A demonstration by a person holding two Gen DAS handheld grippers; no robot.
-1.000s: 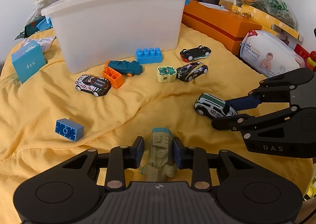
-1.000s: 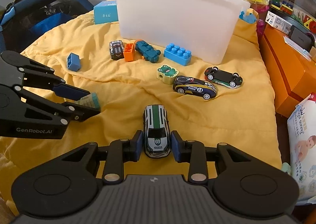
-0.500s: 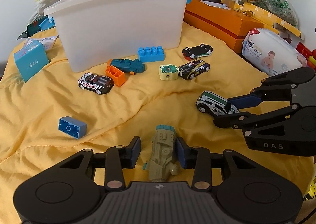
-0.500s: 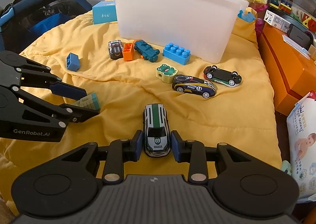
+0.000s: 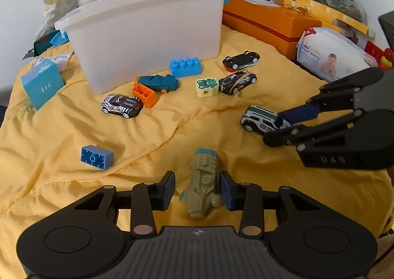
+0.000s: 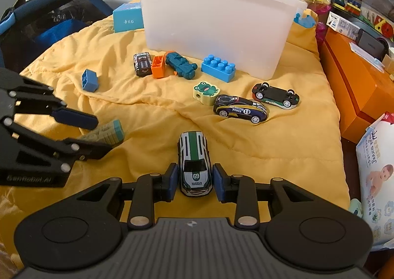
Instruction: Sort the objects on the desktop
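Altogether four toy cars, three bricks.

Yellow quilt bears white bin, toy cars, blue bricks, frog eraser.

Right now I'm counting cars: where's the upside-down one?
In the right wrist view, the upside-down car lies right of centre on the yellow blanket, just behind the number 13 car.

I can't see inside the white bin; its frosted wall hides the contents, and the wipes pack runs off-frame.
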